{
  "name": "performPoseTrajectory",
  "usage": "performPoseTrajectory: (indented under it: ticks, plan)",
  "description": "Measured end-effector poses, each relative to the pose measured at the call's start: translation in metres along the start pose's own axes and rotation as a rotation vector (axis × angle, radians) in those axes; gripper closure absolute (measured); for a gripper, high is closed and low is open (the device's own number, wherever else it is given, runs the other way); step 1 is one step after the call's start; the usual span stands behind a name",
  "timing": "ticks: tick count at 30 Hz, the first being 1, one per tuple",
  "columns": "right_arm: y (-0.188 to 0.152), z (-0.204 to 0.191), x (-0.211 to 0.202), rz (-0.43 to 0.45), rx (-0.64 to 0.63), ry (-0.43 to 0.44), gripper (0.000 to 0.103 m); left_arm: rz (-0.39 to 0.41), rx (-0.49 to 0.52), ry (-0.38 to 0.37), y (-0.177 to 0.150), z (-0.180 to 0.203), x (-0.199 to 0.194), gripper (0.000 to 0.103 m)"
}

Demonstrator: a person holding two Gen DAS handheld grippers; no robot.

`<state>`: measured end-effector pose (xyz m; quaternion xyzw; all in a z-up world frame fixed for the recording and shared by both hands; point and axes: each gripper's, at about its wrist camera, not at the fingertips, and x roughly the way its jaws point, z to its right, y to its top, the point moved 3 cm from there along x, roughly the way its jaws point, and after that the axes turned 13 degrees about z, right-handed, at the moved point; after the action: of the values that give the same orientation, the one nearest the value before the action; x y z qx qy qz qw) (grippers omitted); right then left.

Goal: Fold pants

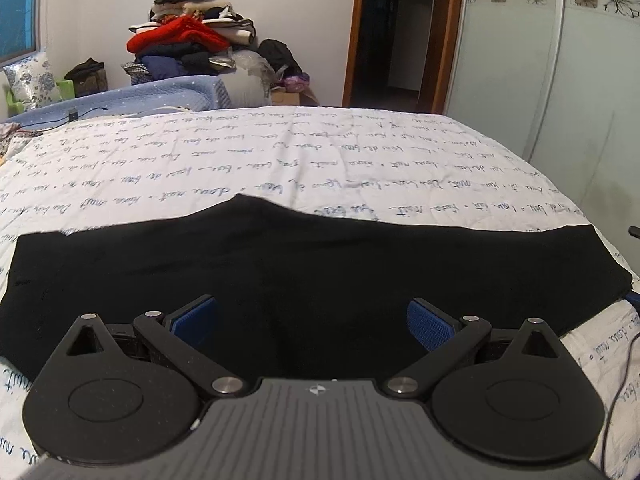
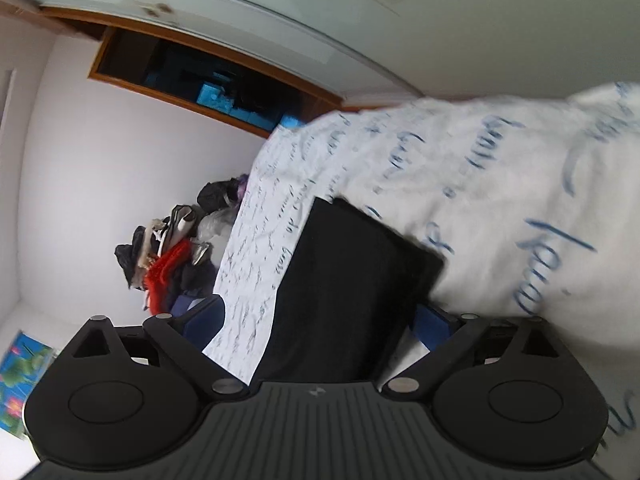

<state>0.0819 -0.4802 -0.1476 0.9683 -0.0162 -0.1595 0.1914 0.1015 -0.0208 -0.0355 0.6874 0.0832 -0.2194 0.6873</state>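
From the left wrist view, black pants [image 1: 304,264] lie flat in a long band across the near edge of a bed, on a white bedspread [image 1: 280,152] printed with lines of blue cursive script. The left gripper [image 1: 312,322] hovers over the near hem with its blue ribbed pads [image 1: 430,326] spread wide and nothing between them. The cloth looks soft, matte and thin, with a shallow peak along its far edge. A heap of clothes [image 1: 192,36] rises beyond the far left corner of the bed, and a dark doorway [image 1: 400,32] stands at the back. From the right wrist view, rolled sideways and blurred, the same pants [image 2: 348,280] run as a dark slab with one squared end, the bedspread [image 2: 500,184] around it. The right gripper [image 2: 320,320] is likewise wide open and empty, the fabric's near end lying between its fingers. The next fold likely calls for both claws to pinch all layers near matching corners, then lift and carry them together, so the limp cloth lands square without wrinkles.
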Motion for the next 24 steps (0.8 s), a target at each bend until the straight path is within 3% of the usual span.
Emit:
performPoseTrajectory:
  ticks: [4, 7, 9, 11, 14, 17, 21, 24]
  plan:
    - [-0.007, -0.005, -0.001, 0.039, -0.102, -0.009, 0.005, 0.007, 0.04, -0.043, 0.018, 0.029, 0.008, 0.001]
    - [-0.005, 0.001, -0.005, 0.067, -0.103, -0.026, 0.029, 0.033, 0.087, -0.111, 0.036, 0.06, 0.016, 0.001]
    - [-0.002, 0.011, -0.006, 0.077, -0.058, -0.034, 0.064, 0.053, 0.113, -0.159, 0.047, 0.084, 0.021, 0.001]
    - [0.001, 0.022, -0.003, 0.06, -0.004, -0.033, 0.07, 0.065, 0.122, -0.21, 0.056, 0.107, 0.027, 0.001]
    - [0.005, 0.028, -0.007, 0.065, 0.043, -0.019, 0.07, 0.071, 0.128, -0.284, 0.063, 0.14, 0.032, 0.001]
    - [0.002, 0.031, -0.009, 0.095, -0.013, -0.058, 0.095, 0.062, 0.15, -0.358, 0.066, 0.172, 0.037, 0.001]
    - [-0.003, 0.03, -0.018, 0.133, -0.079, -0.063, 0.096, 0.069, 0.191, -0.408, 0.072, 0.202, 0.045, 0.001]
    - [0.002, 0.032, -0.016, 0.12, -0.041, -0.088, 0.095, 0.079, 0.191, -0.428, 0.078, 0.212, 0.048, 0.001]
